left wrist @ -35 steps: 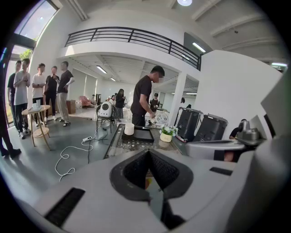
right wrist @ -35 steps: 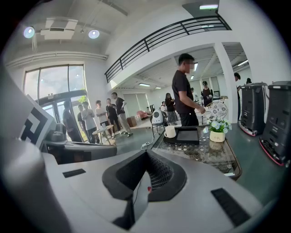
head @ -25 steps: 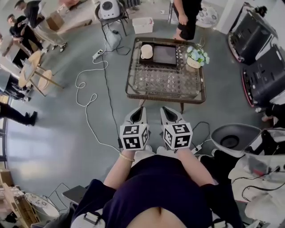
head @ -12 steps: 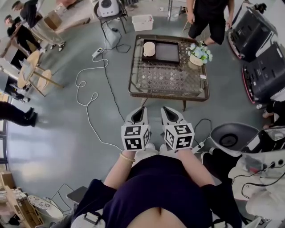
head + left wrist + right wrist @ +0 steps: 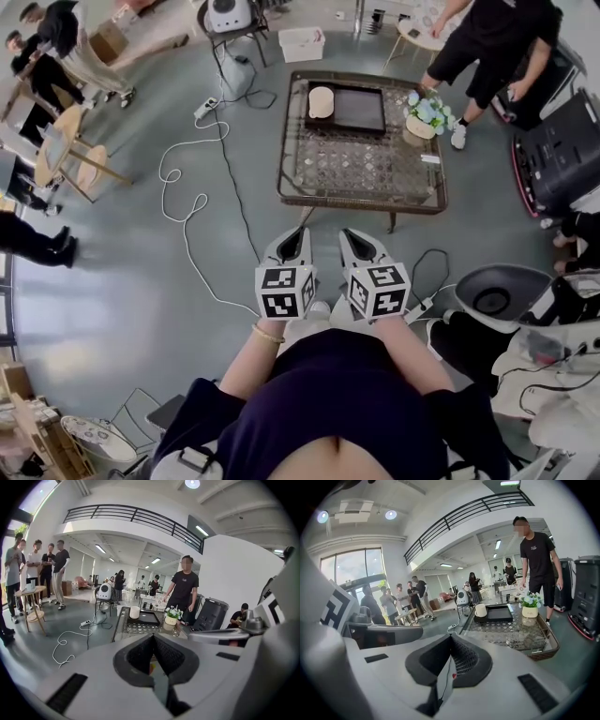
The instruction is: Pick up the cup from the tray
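Left gripper (image 5: 298,233) and right gripper (image 5: 350,233), jaws together and empty, well apart from glass-topped bench (image 5: 361,169); cream cylindrical cup (image 5: 321,101) at left end of black rectangular tray (image 5: 361,109).

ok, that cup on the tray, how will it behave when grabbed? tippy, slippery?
The cup looks squat and stands upright at the left end of the tray, so it is probably hard to tip. Its pale, smooth-looking wall suggests something rigid, maybe slippery in a grip. It is too far off to tell a handle or contents, so its weight is a guess.
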Tool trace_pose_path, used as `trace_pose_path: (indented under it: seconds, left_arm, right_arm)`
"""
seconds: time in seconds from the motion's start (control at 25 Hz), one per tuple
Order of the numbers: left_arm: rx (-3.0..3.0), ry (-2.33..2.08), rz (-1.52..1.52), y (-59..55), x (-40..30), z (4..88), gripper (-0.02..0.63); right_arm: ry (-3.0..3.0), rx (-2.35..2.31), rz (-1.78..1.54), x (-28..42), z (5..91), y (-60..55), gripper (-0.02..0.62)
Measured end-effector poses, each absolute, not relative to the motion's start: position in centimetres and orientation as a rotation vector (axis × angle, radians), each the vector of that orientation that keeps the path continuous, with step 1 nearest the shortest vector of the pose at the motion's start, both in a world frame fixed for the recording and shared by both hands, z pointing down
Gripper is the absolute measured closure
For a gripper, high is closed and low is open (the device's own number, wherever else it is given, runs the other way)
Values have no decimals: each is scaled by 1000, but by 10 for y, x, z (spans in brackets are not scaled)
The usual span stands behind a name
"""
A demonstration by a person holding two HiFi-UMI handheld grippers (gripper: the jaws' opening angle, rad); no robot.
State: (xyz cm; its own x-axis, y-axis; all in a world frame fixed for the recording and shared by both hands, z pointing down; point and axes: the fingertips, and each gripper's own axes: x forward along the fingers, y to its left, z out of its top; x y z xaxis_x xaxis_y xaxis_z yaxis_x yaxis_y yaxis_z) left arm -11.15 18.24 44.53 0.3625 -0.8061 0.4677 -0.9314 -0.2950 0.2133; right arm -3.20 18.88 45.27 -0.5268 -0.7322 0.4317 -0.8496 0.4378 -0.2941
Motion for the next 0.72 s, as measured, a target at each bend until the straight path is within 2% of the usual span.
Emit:
trace_pose_path:
  seconds: [0.72]
  left_arm:
    - [2145, -1534, 362, 123, -125, 461, 598]
  right_arm:
    - [-2467, 1321, 673, -46, 463, 123, 584]
